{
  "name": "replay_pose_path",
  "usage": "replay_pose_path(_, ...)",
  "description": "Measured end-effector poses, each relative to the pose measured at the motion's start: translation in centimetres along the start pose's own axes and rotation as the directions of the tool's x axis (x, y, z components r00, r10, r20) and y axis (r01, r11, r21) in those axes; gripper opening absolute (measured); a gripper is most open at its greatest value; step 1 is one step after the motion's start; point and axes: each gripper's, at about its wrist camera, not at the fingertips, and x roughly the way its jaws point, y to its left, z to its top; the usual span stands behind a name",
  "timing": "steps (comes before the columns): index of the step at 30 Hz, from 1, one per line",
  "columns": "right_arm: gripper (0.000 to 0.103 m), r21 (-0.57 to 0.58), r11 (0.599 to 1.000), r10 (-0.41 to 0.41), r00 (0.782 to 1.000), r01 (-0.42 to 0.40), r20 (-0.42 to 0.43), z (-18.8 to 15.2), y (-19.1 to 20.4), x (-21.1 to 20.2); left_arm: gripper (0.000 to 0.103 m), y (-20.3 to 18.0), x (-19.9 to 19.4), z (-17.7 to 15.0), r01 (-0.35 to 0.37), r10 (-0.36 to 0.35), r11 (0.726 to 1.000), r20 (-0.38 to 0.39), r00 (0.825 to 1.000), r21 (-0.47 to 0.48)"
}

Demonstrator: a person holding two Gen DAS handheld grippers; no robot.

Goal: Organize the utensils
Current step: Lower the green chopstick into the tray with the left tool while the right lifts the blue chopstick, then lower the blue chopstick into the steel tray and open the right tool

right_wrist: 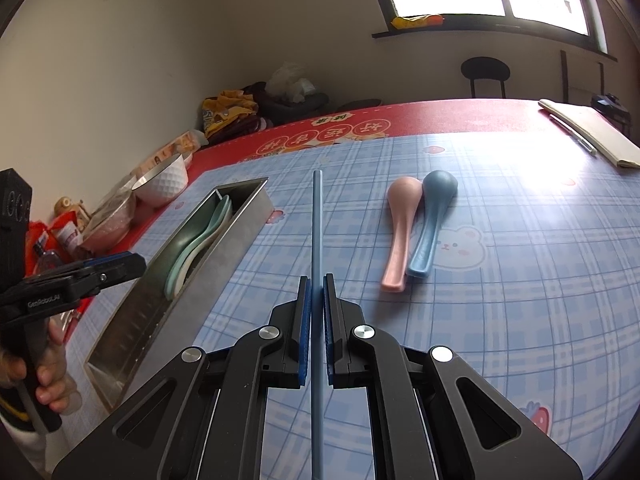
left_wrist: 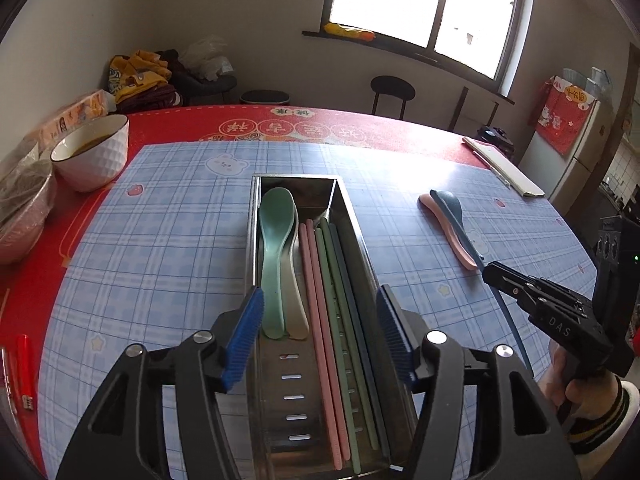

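A steel utensil box [left_wrist: 352, 216] [right_wrist: 240, 224] lies on the blue plaid mat. It holds a green spoon [left_wrist: 274, 248], a white spoon [left_wrist: 296, 300], pink chopsticks [left_wrist: 320, 320], green chopsticks [left_wrist: 344, 320] and a dark blue chopstick [left_wrist: 356, 300]. My left gripper [left_wrist: 320, 312] [right_wrist: 116, 266] is open, with its fingers astride the box. My right gripper [right_wrist: 317, 292] [left_wrist: 496, 274] is shut on a blue chopstick [right_wrist: 317, 216] [left_wrist: 514, 322], held over the mat right of the box. A pink spoon [right_wrist: 400, 232] [left_wrist: 444, 224] and a blue spoon [right_wrist: 434, 216] [left_wrist: 456, 212] lie side by side on the mat.
A white bowl [left_wrist: 94, 152] [right_wrist: 162, 186], a bag-covered bowl [left_wrist: 20, 204] and packets stand at the left edge of the red table [left_wrist: 180, 124]. A cream folded pad with a pen [left_wrist: 504, 168] [right_wrist: 588, 134] lies far right. A red pen [left_wrist: 25, 368] lies near left.
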Motion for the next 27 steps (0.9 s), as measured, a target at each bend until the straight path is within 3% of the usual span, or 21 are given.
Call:
replay_pose_path(2,0.006,0.015,1.000,0.011,1.000,-0.012,0.003,0.0,-0.2,0.0,0.083,0.9,-0.9,-0.7,0.006,-0.006,1.000,0.043,0.999,0.003)
replay_pose_path(6,0.006,0.046,0.999,0.001,1.000,-0.001,-0.009,0.1,-0.5,0.1,0.097,2.2,-2.0,-1.8,-0.052,0.045,0.997,0.104,0.994,0.063)
replay_pose_path(10,0.006,0.050,0.998,-0.024,1.000,0.025,-0.013,0.2,0.0,0.1,0.097,4.2,-2.5,-2.4,-0.081,0.072,0.995,0.140,0.988,0.061)
replay_pose_path(19,0.006,0.135,0.991,0.023,0.999,-0.018,-0.033,1.2,3.1,0.7,0.097,7.0,-3.2,-3.5,-0.143,0.127,0.989,0.252,0.959,0.048)
replay_pose_path(27,0.006,0.199,0.978,0.076,0.995,-0.063,-0.061,2.3,6.8,2.2,0.097,8.2,-3.9,-3.9,-0.116,0.111,0.993,0.284,0.952,0.000)
